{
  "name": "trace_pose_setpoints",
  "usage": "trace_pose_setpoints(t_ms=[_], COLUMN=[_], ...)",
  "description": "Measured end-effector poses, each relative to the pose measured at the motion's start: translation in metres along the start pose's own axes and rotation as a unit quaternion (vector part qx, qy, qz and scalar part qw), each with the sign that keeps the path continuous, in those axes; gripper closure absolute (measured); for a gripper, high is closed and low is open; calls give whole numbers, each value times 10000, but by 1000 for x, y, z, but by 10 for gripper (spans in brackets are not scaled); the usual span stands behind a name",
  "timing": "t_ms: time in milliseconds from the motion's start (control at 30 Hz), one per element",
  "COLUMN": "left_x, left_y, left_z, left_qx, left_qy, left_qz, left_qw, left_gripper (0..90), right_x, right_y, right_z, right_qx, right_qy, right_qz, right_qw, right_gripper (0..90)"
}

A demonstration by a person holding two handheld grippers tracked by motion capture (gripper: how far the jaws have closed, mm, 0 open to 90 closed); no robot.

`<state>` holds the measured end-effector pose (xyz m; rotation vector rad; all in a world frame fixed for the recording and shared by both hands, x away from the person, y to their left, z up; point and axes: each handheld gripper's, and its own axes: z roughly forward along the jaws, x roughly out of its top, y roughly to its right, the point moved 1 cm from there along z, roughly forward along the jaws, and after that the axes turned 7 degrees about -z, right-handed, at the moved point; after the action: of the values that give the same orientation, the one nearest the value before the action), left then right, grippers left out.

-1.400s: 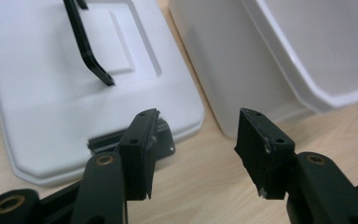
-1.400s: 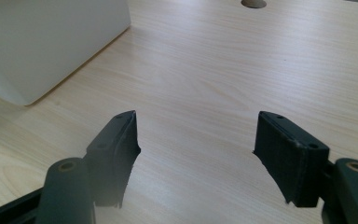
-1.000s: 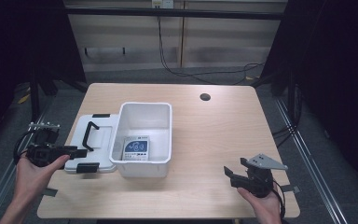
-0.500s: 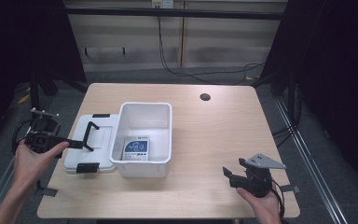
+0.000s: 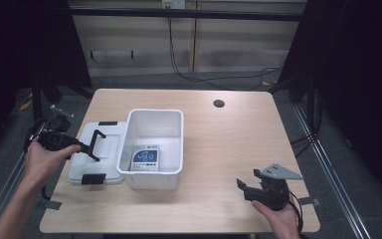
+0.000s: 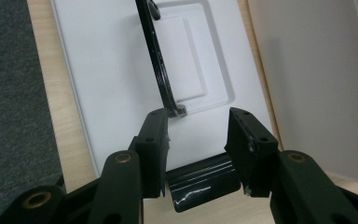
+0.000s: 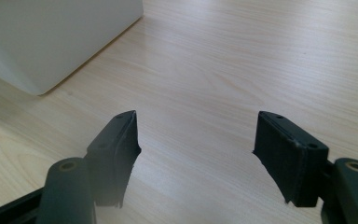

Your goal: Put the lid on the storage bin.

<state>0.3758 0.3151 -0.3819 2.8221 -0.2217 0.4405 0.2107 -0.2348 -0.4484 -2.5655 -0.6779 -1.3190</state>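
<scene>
**Gripper positions at the lid and bin**

Right black two-jaw gripper (image 5: 243,188): held low over the near right part of the light wooden table (image 5: 238,144). In the right gripper view its jaws stand wide apart with bare wood between them; nothing is held. The corner of the white rectangular plastic storage bin (image 7: 51,37) appears at upper left of that view, well apart from the jaws.

Left black two-jaw gripper (image 6: 198,140): held by the left hand (image 5: 42,159) at the left table edge, pointing toward the flat white plastic lid (image 5: 99,149). Jaws are partly open, a narrow gap between them, and empty. In the left gripper view they sit above the lid's near edge, over a glossy black latch clip (image 6: 203,182), with the end of the black carrying handle (image 6: 156,70) just beyond the left jaw. Contact cannot be determined.

The lid lies flat on the table, directly against the left side of the bin. The bin stands upright and open near table centre; a white printed card with blue graphic (image 5: 145,158) lies on its floor.

A small round dark hole (image 5: 219,103) sits in the far table surface
</scene>
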Motion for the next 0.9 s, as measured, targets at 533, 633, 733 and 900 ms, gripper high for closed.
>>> trace_pose_setpoints(t_ms=[533,633,733,900], left_x=[31,35,41,50], left_y=[3,2,4,8], left_z=[21,24,28,35], left_qx=[416,404,531,753], left_qy=[-332,-419,-509,-672], left_qz=[-470,-570,-561,-638], left_qw=[9975,9967,9957,9928], left_gripper=[545,517,528,536], right_x=[0,0,0,0], right_y=[0,0,0,0], right_z=[2,1,1,3], right_qx=[19,28,39,73], right_qy=[-20,-30,-30,-45], right_qz=[-49,-52,-52,-43], right_qw=[10000,10000,10000,10000], right_gripper=[270,268,263,263])
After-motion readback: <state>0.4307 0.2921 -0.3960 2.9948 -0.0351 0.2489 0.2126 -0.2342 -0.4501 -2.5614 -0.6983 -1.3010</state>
